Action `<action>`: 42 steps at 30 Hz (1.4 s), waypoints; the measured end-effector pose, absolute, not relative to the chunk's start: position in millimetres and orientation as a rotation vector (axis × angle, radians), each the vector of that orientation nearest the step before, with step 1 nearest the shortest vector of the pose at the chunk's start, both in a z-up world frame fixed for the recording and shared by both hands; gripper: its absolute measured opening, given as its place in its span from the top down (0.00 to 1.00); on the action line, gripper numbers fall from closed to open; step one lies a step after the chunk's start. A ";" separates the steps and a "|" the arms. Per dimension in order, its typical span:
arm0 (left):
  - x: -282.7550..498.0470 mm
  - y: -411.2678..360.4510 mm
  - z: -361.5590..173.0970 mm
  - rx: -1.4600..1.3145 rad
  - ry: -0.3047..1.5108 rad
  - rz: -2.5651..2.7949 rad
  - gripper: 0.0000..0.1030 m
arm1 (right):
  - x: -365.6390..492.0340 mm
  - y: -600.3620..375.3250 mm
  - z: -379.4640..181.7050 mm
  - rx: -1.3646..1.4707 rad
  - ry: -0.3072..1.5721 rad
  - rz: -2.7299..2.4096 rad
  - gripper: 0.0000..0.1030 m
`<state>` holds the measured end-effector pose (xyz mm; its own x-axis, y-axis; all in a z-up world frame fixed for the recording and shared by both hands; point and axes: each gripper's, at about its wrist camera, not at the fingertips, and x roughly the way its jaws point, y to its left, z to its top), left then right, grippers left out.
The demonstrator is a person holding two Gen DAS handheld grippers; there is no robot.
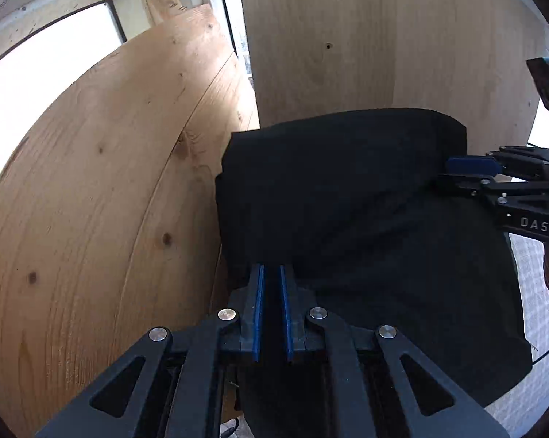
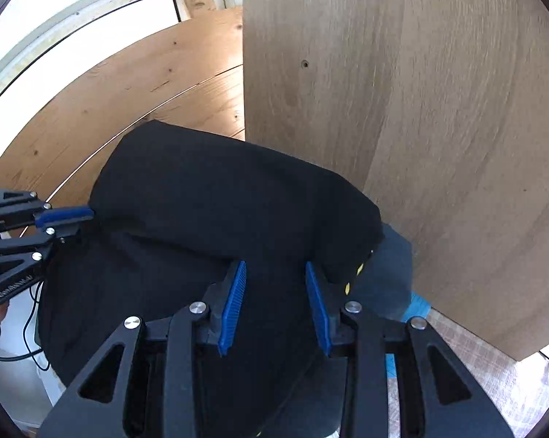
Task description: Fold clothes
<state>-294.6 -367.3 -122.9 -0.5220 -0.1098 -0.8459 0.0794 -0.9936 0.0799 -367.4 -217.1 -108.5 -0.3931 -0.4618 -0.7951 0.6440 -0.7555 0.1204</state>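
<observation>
A black garment (image 1: 347,189) hangs bunched between both grippers, its upper part folded over into a thick roll (image 2: 219,200). In the left wrist view my left gripper (image 1: 272,270) has its blue pads almost together, pinching the cloth's near edge. From the right wrist view the left gripper (image 2: 81,222) bites the garment's left side. My right gripper (image 2: 276,266) stands partly apart, and a thick fold of the black cloth fills the gap between its pads. In the left wrist view the right gripper (image 1: 456,173) clamps the right edge of the roll.
A knotty pine board (image 1: 92,182) leans at the left and a pale wood panel (image 1: 383,36) stands close behind the garment. A dark blue-grey folded cloth (image 2: 391,266) lies under its right end. Below lie a light patterned surface (image 2: 475,365) and a black cable (image 2: 30,328).
</observation>
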 end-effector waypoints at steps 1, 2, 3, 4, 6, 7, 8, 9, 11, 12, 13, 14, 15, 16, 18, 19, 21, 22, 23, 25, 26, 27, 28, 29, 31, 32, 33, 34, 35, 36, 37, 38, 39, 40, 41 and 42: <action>-291.9 -369.5 -117.1 1.457 -0.011 -2.653 0.91 | -366.9 -212.4 -101.6 1.146 0.248 -2.170 0.67; -284.9 -371.3 -106.9 1.420 0.011 -2.673 0.91 | -365.9 -207.3 -94.4 1.145 0.224 -2.179 0.67; -277.7 -373.1 -96.6 1.383 0.032 -2.693 0.90 | -359.8 -198.5 -83.2 1.120 0.197 -2.187 0.67; -270.6 -373.5 -87.9 1.351 0.032 -2.707 0.85 | -352.6 -188.7 -72.5 1.097 0.176 -2.197 0.67; -247.1 -367.2 -74.1 1.304 0.037 -2.728 0.73 | -335.3 -165.8 -56.5 1.072 0.151 -2.234 0.67; -234.7 -363.2 -68.5 1.284 0.046 -2.734 0.64 | -324.9 -151.5 -52.2 1.073 0.139 -2.252 0.62; -221.6 -358.8 -66.7 1.284 0.058 -2.736 0.60 | -314.0 -137.4 -50.5 1.077 0.124 -2.269 0.59; -213.2 -354.4 -67.1 1.295 0.070 -2.727 0.56 | -300.8 -121.1 -52.1 1.091 0.099 -2.289 0.52; -191.6 -340.3 -71.7 1.316 0.085 -2.713 0.56 | -274.3 -90.7 -58.8 1.129 0.067 -2.331 0.49; -176.8 -332.2 -77.5 1.317 0.116 -2.717 0.55 | -259.4 -78.8 -64.4 1.155 0.075 -2.363 0.49; -161.9 -324.1 -83.4 1.318 0.147 -2.721 0.53 | -244.6 -66.8 -70.0 1.182 0.082 -2.395 0.49; -148.8 -316.8 -88.7 1.325 0.177 -2.723 0.52 | -230.0 -55.2 -75.7 1.209 0.090 -2.426 0.49; -135.2 -309.8 -95.3 1.325 0.187 -2.724 0.50 | -217.8 -47.0 -83.5 1.244 0.103 -2.453 0.49; -124.0 -304.0 -96.0 1.317 0.192 -2.720 0.48 | -205.8 -38.8 -91.1 1.279 0.114 -2.477 0.49; -101.4 -291.6 -90.6 1.315 0.219 -2.704 0.44 | -184.3 -24.4 -98.8 1.333 0.096 -2.496 0.49; -95.8 -285.1 -94.0 1.338 0.221 -2.702 0.43 | -173.1 -14.7 -100.7 1.353 0.074 -2.510 0.49; -84.9 -272.3 -101.6 1.385 0.223 -2.697 0.43 | -152.1 1.6 -99.4 1.373 0.047 -2.542 0.49; -79.2 -266.4 -102.9 1.399 0.193 -2.689 0.43 | -142.2 5.5 -98.7 1.378 0.042 -2.558 0.49; -68.4 -263.2 -99.4 1.398 0.165 -2.678 0.43 | -128.5 10.9 -95.5 1.376 0.048 -2.575 0.49; -43.6 -256.3 -93.3 1.402 0.127 -2.641 0.43 | -114.6 17.1 -86.4 1.362 0.058 -2.612 0.48; -37.2 -253.8 -90.6 1.399 0.123 -2.627 0.43 | -105.2 22.8 -80.6 1.351 0.064 -2.627 0.47; -31.6 -251.3 -87.0 1.379 0.129 -2.620 0.43 | -97.6 26.8 -75.5 1.337 0.070 -2.639 0.46; -26.1 -248.8 -83.3 1.358 0.137 -2.614 0.42 | -91.3 29.2 -69.5 1.320 0.072 -2.646 0.45; -21.4 -245.9 -80.0 1.338 0.144 -2.605 0.42 | -85.4 32.2 -65.0 1.304 0.071 -2.648 0.45; -7.9 -235.7 -73.0 1.298 0.143 -2.588 0.40 | -76.4 36.5 -57.8 1.270 0.074 -2.642 0.44; -1.2 -230.6 -69.5 1.278 0.142 -2.580 0.40 | -70.0 41.7 -53.4 1.252 0.076 -2.641 0.44; 5.9 -223.8 -67.0 1.264 0.143 -2.570 0.38 | -63.6 46.8 -49.0 1.233 0.079 -2.640 0.44; 13.1 -217.0 -64.4 1.251 0.144 -2.561 0.36 | -57.3 52.0 -45.4 1.215 0.094 -2.639 0.44; 20.2 -210.2 -61.8 1.238 0.145 -2.552 0.36 | -51.9 56.9 -42.8 1.200 0.109 -2.638 0.44; 27.3 -203.5 -59.3 1.224 0.146 -2.542 0.35 | -46.5 62.4 -40.9 1.189 0.124 -2.636 0.44; 34.1 -196.3 -56.3 1.220 0.157 -2.536 0.35 | -40.9 68.7 -39.5 1.179 0.134 -2.630 0.44; 41.1 -188.5 -52.9 1.216 0.169 -2.538 0.35 | -35.4 75.1 -38.3 1.170 0.143 -2.625 0.44; 47.3 -180.7 -49.9 1.213 0.185 -2.544 0.34 | -30.3 83.0 -37.3 1.163 0.139 -2.621 0.44; 53.6 -172.8 -46.9 1.210 0.201 -2.550 0.34 | -25.6 90.8 -37.0 1.162 0.131 -2.614 0.44; 59.8 -165.3 -43.9 1.208 0.216 -2.559 0.34 | -21.0 98.7 -36.6 1.162 0.123 -2.606 0.44; 66.1 -157.9 -41.0 1.206 0.231 -2.568 0.34 | -16.0 106.9 -36.7 1.159 0.114 -2.596 0.43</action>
<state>66.1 -157.9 -41.0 -0.6052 -0.1953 -0.7717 0.3300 -0.9438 -0.0199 -16.0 106.9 -36.7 -0.6318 -0.2343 -0.7389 0.2981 -0.9534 0.0474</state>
